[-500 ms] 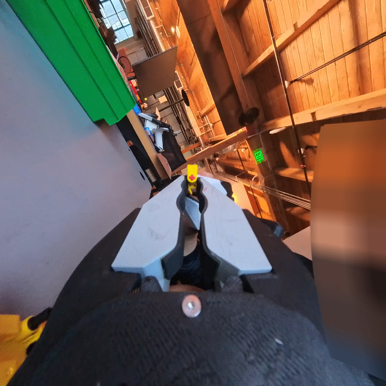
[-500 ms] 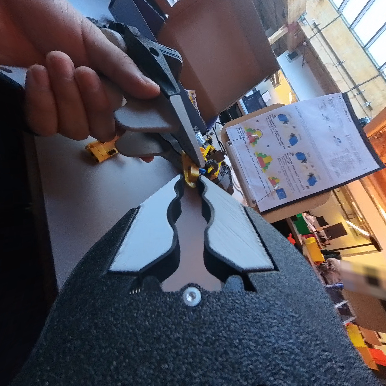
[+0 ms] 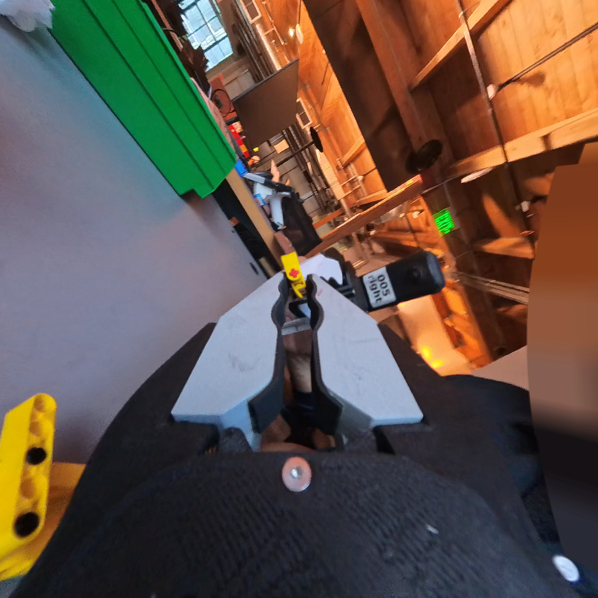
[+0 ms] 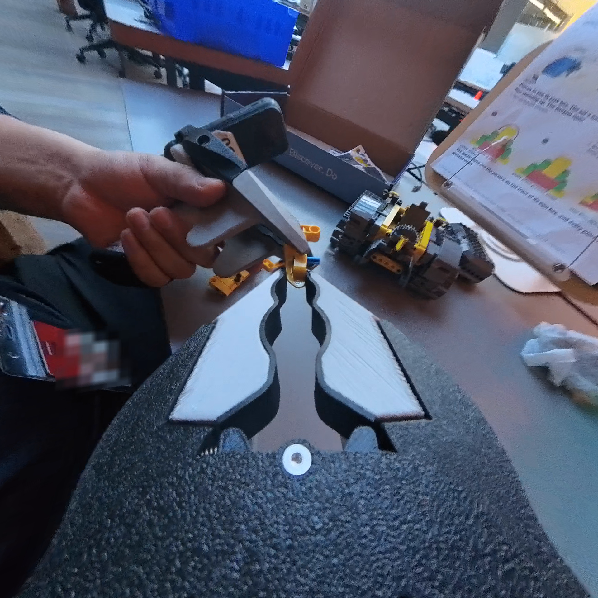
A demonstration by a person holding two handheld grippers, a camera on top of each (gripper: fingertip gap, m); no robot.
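My left gripper (image 3: 298,284) clamped on a small yellow piece (image 3: 293,275), long axis pointing forward past the tips, my right gripper (image 4: 296,277) narrowed around the same piece, its lower end hidden.

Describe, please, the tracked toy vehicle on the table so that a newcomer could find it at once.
On the dark table, in front of the instruction sheet board, stands the tracked toy vehicle. Unlike the loose yellow pieces nearby, it is assembled, black and yellow, with gears showing.
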